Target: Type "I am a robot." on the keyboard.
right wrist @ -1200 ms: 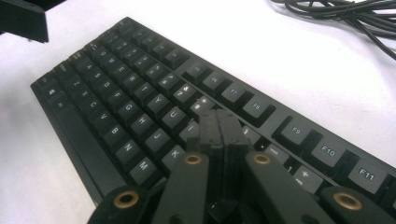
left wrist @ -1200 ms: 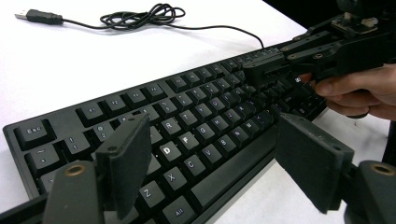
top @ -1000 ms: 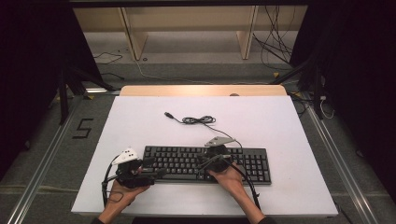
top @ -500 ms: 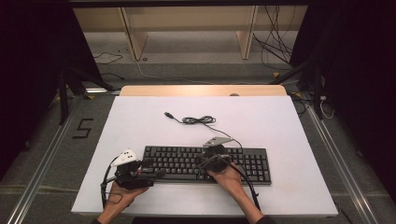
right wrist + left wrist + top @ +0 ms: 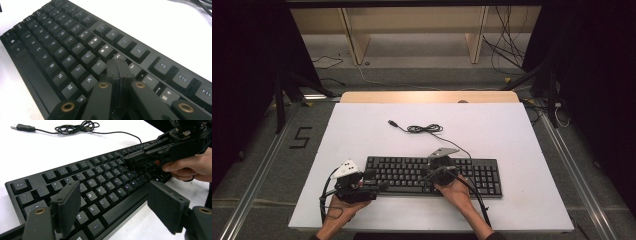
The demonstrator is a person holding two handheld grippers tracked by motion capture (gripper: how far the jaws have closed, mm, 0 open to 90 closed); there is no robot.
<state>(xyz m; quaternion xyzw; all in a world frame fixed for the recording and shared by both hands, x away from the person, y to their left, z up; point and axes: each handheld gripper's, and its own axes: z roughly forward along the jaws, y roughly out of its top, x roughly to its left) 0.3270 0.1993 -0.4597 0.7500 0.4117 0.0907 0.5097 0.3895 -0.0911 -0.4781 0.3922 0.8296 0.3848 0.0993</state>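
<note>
Right gripper [image 5: 117,65] closed, tips over keyboard [image 5: 412,170] mid-row; left gripper [image 5: 112,207] open at near-left edge; long axis left-right.

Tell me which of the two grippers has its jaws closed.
The right gripper: jaws pressed together, tips over the keyboard around the O key. The left gripper has its jaws spread wide.

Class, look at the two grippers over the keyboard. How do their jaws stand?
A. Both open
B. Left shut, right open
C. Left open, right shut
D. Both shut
C: the left gripper has its jaws spread wide over the keyboard, while the right gripper has its jaws pressed together above the keys.
</note>
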